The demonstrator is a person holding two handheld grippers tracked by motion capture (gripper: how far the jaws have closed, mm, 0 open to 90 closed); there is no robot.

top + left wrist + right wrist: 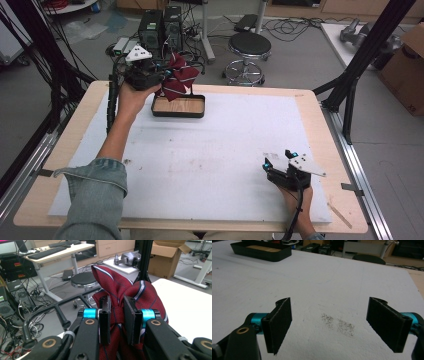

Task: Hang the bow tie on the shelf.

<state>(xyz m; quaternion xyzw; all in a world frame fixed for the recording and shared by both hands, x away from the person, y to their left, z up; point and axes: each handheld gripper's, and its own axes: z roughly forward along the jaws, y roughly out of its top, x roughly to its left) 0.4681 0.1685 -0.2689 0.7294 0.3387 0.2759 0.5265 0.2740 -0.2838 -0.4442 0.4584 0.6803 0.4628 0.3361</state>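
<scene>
At the far left of the table, a dark red tie with thin pale stripes hangs bunched in the air, directly above a shallow black tray with a wood-look floor. The left gripper holds it — in the left gripper view the two black jaws are pinched narrow around a gathered waist of the fabric, with loops of cloth bulging above and below the pinch. The tie's lowest folds come close to the tray's far rim; whether they touch it cannot be told.

Around the tray lies a white foam mat covering most of the wooden table, its surface scuffed with grey marks. Nothing lies between tie and tray. Well apart, near the table's front right corner, the right gripper rests low over the mat with its jaws spread wide and nothing between them — a speckled dark smudge shows on the mat between the pads.

Beyond the table's far edge stand a round black stool, two dark computer towers and tangled cables on the floor; a cardboard box sits at the right.
</scene>
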